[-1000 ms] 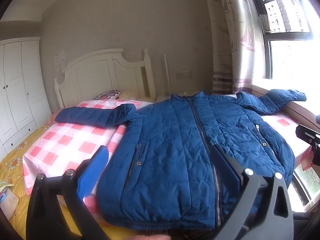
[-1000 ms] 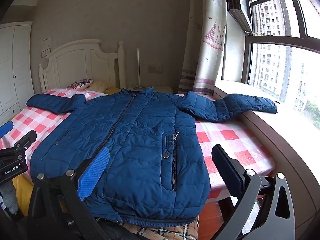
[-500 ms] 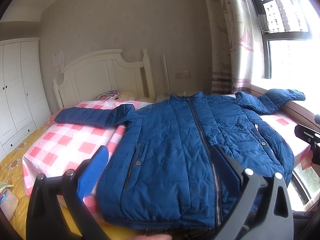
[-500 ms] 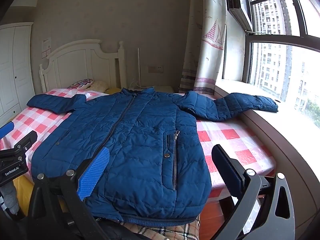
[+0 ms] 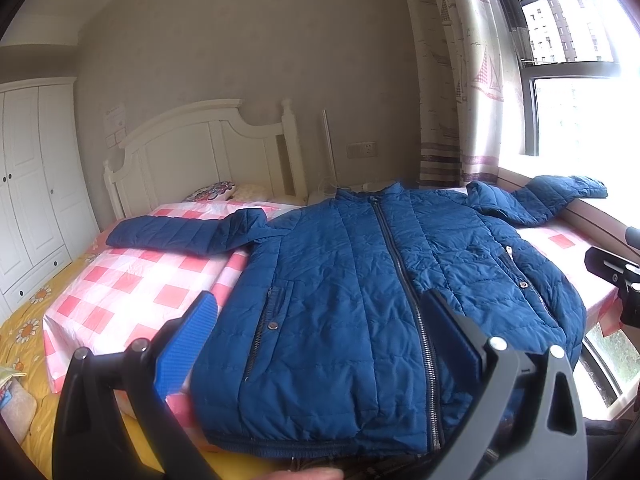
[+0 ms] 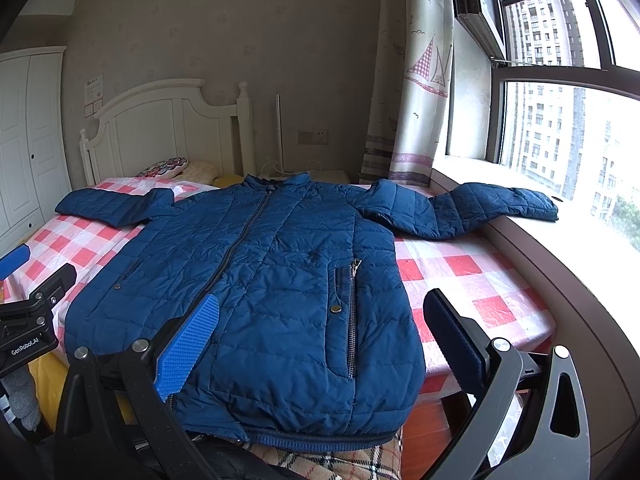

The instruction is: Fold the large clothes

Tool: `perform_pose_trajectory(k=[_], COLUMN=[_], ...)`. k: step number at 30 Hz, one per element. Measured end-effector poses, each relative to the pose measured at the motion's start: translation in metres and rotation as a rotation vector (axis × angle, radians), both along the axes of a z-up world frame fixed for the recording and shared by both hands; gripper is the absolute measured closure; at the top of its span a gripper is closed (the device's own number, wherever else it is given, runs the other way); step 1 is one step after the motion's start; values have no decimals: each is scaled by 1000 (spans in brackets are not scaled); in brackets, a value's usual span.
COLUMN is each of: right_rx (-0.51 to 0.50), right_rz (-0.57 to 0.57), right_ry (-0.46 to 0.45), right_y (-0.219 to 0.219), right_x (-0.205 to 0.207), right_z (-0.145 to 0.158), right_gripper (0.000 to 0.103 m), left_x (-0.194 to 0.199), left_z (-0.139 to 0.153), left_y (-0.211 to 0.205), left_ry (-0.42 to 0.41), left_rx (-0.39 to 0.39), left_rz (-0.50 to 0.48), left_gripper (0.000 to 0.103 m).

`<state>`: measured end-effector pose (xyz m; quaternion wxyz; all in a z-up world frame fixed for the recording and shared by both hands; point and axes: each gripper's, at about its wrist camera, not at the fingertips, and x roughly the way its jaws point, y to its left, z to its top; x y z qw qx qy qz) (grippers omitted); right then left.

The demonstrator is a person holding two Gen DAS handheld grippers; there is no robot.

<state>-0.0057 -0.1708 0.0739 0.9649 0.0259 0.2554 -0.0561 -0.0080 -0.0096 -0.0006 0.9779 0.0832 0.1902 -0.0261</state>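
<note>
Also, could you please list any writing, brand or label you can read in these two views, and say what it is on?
"GenRobot.AI": white print on the black body of the left gripper, seen at the edge of the right wrist view.
Paper notice on the wall beside the headboard: print too small to read.
Blue jacket: no readable label.

Both rigs are built the same: black plastic frames with triangular cut-outs and silver screw heads at the pivots. On the left hand-held gripper (image 5: pixel 320 340) one finger is faced with a ribbed blue pad (image 5: pixel 186 346), the other is plain dark. Same deal on the right hand-held gripper (image 6: pixel 320 336). "GenRobot.AI" is printed in white on the left one's body (image 6: pixel 25 346).
</note>
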Motion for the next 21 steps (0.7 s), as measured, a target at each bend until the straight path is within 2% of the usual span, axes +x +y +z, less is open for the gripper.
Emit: perform_pose_trajectory(k=[21], right_rx=[18], right_rz=[2], right_ry=[5], right_y=[-1], right_x=[0], right_z=[-2], right_gripper=[5], left_x=[0], left_z=[-2], left_y=[0], left_ry=[-1], left_rx=[1], left_rz=[-1], left_gripper=[2])
